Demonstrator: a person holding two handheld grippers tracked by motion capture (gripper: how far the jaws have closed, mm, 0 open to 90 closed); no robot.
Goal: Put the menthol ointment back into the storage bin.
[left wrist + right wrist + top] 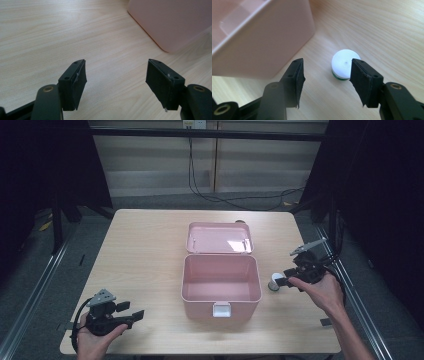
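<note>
Right tool: held in the person's right hand at the right side of the bench, pointing left toward the pink box; seen from its own camera, its jaws stand partly apart with nothing pressed between them.
White-capped thing: a small round object with a white top and a green band below it, standing on the bench just right of the pink box; in the high view it sits at the tips of the right tool.
Thing relative to right tool: it lies just ahead of the jaws and off to one side; in the right gripper view the right-hand jaw overlaps its edge, while the other jaw is clear of it with bare wood between. Whether that one jaw touches it I cannot tell.
Left tool: held in the left hand at the near left corner of the bench, well apart from the white-capped thing; in its own view its jaws stand apart over bare wood, holding nothing.
Pink box: stands in the middle of the bench with its lid swung open and lying back behind it; a white latch shows on the near wall. A corner of the box shows ahead of the left tool, apart from it.
</note>
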